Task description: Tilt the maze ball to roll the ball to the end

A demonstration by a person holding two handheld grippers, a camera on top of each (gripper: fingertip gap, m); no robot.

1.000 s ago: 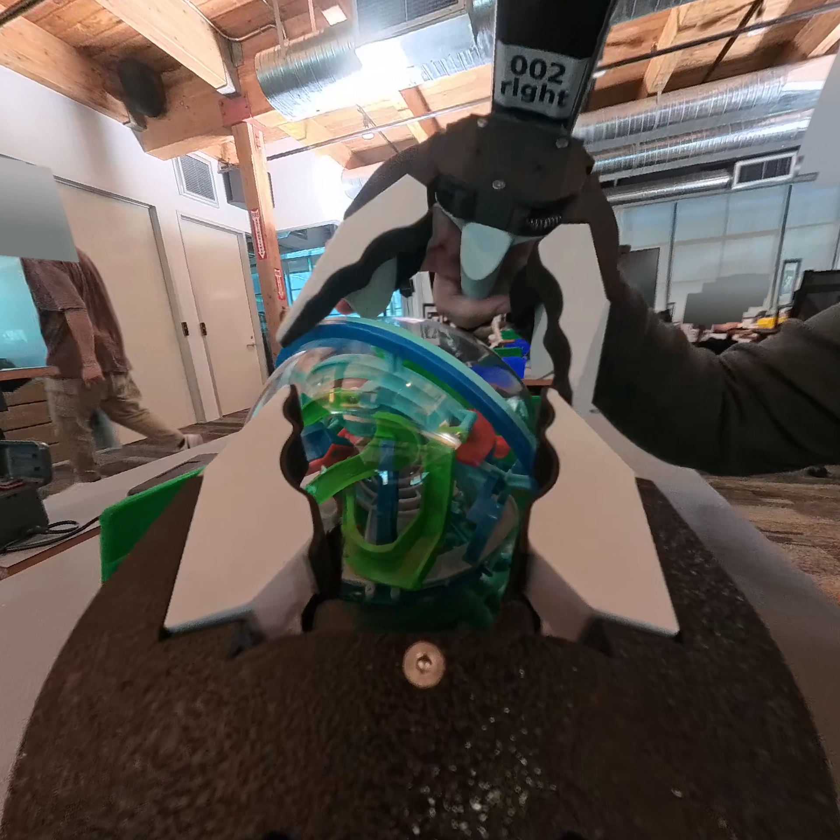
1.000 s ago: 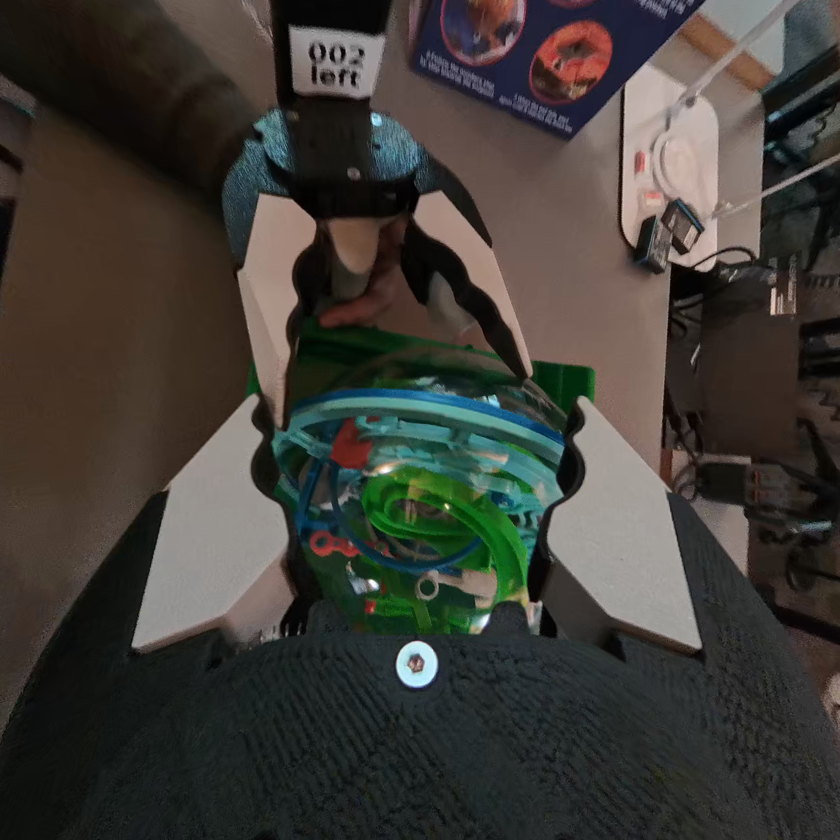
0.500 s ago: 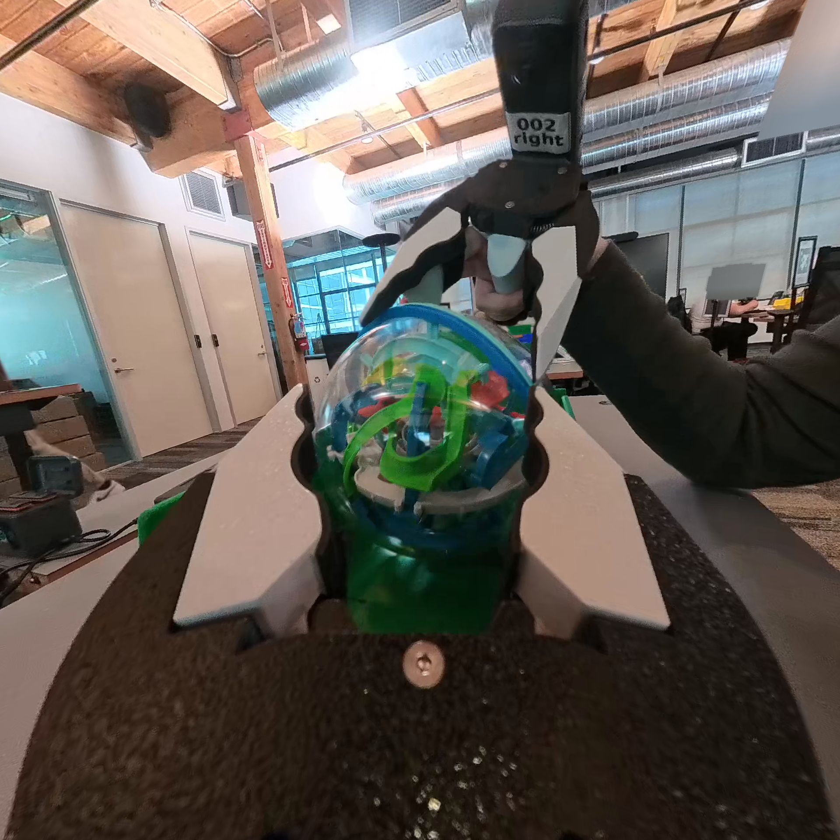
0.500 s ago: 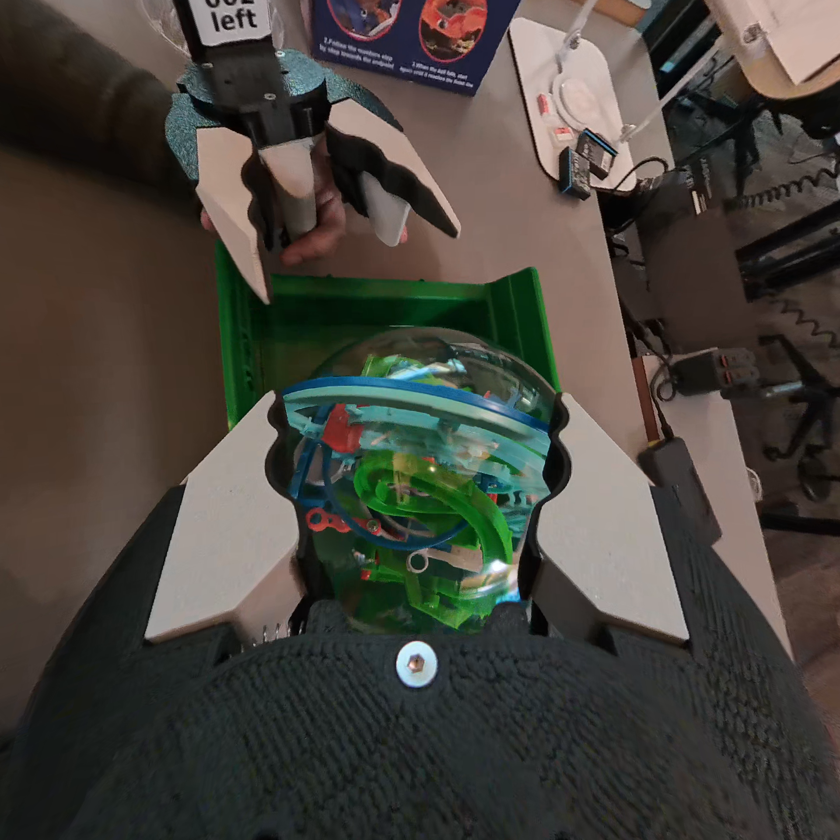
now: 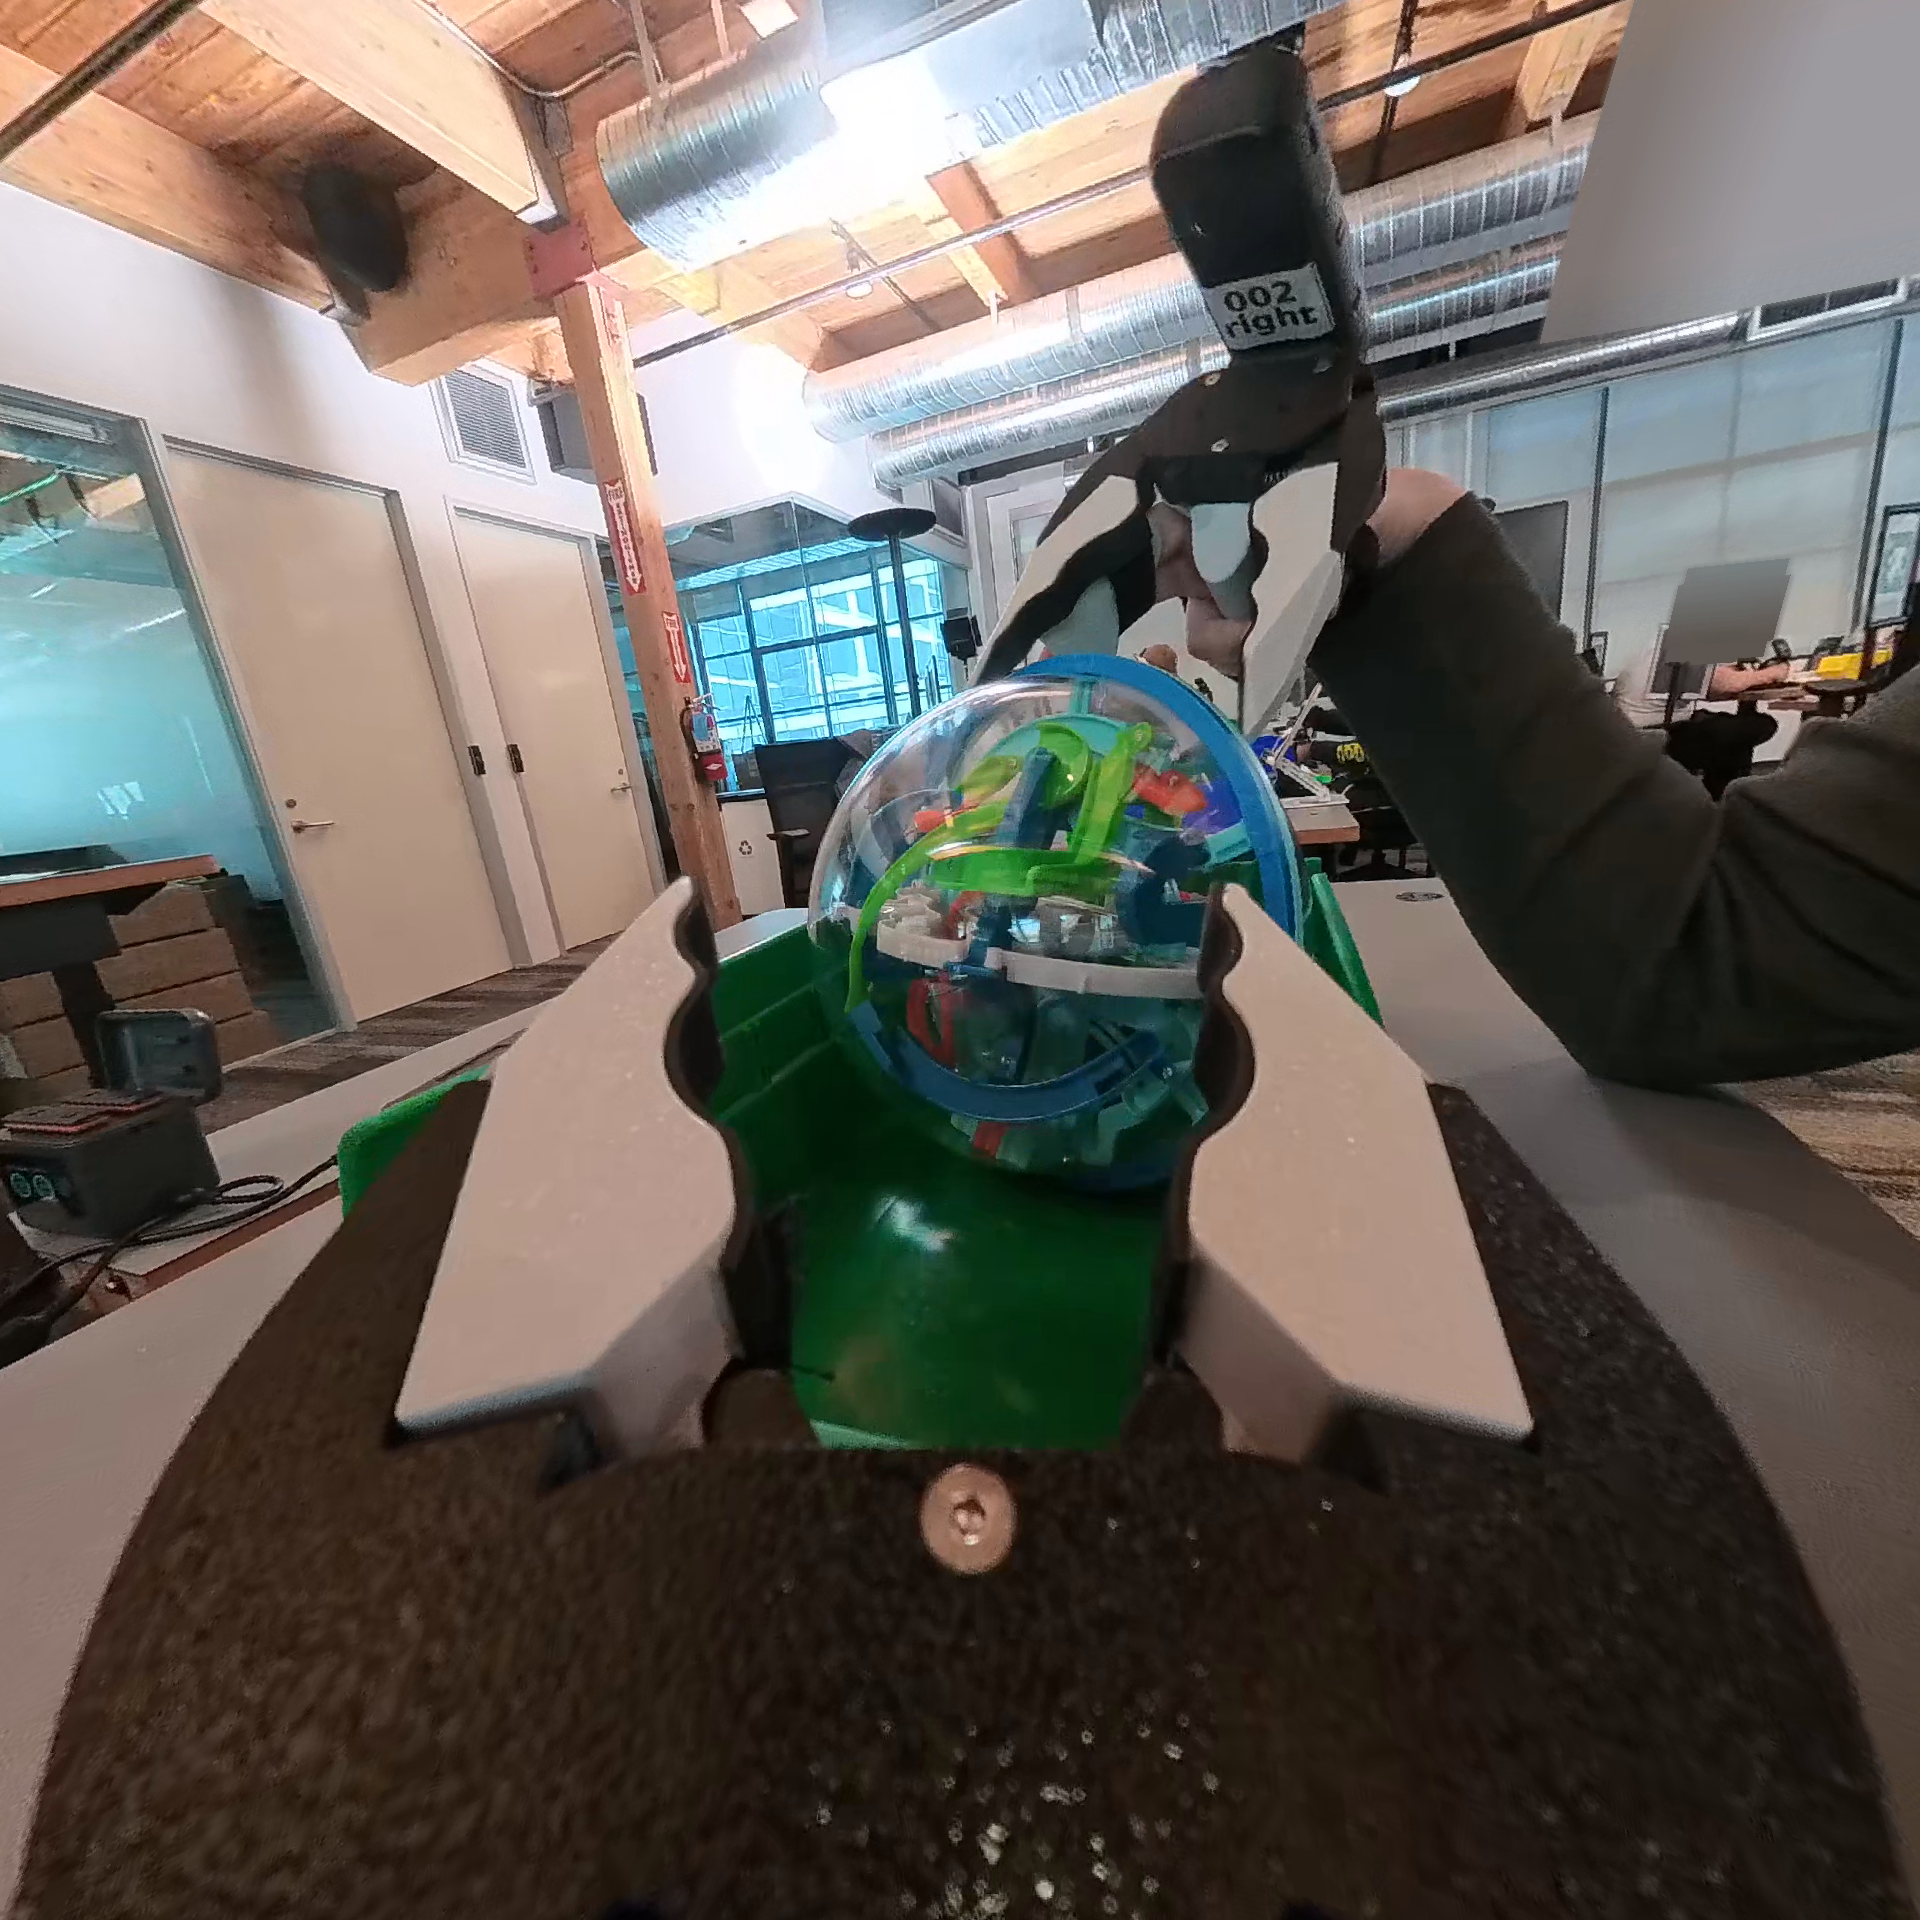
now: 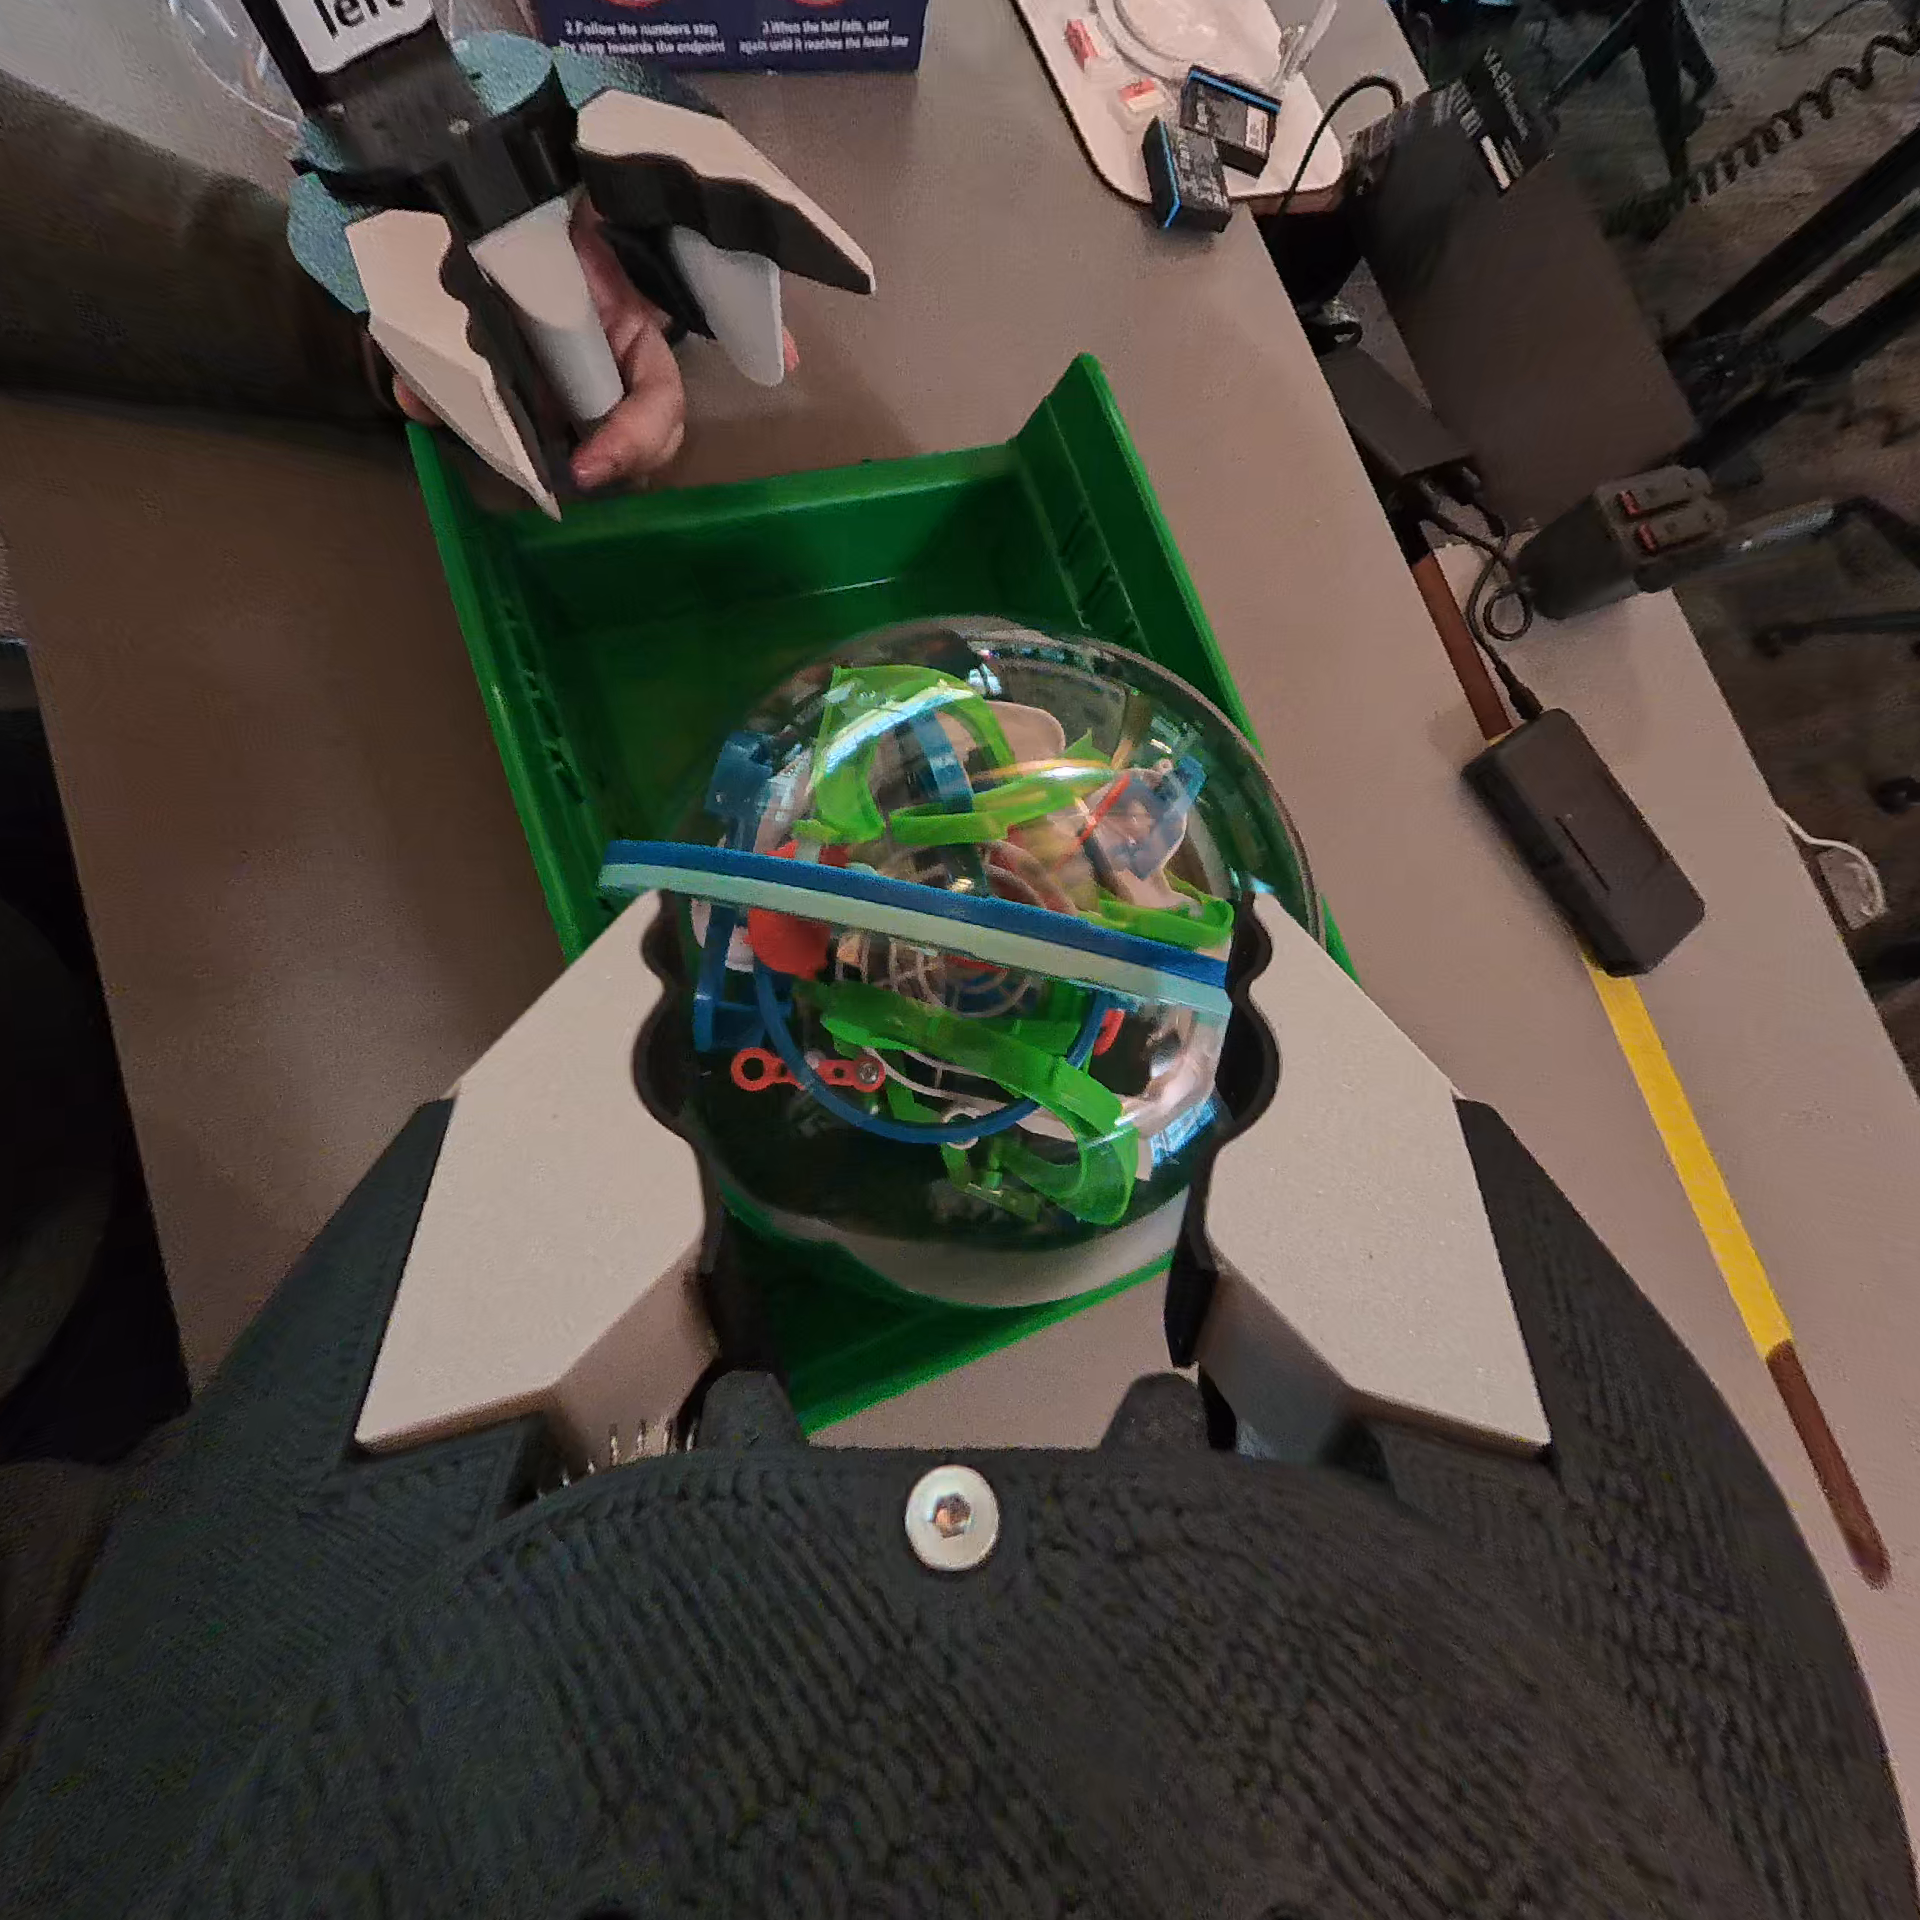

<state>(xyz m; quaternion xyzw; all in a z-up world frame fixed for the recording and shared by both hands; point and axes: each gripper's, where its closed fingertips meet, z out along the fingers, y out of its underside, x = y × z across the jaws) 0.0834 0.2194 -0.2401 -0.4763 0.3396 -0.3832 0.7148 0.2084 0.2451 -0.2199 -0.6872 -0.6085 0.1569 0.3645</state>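
Maze ball (image 6: 961, 935) sits in green bin (image 6: 790, 540), toward its right wall.

Right gripper (image 6: 951, 997): fingers flank sphere at band level; pad contact not confirmed.

Left gripper (image 5: 961, 1039): jaws apart, nothing held, near side of sphere.

Risk: slick clear dome, one-sided hold; sphere may slip or roll during tilt, dropping inner ball off track.

Right wrist view shows bin floor and table clutter. Left wrist view shows sphere resting on bin floor.

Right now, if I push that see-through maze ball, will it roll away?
It would probably roll easily, because the maze ball is a smooth, round shell. The walls of the green tray around it would likely stop it soon. Its shiny shell may be slippery, and the thin tracks inside look breakable.
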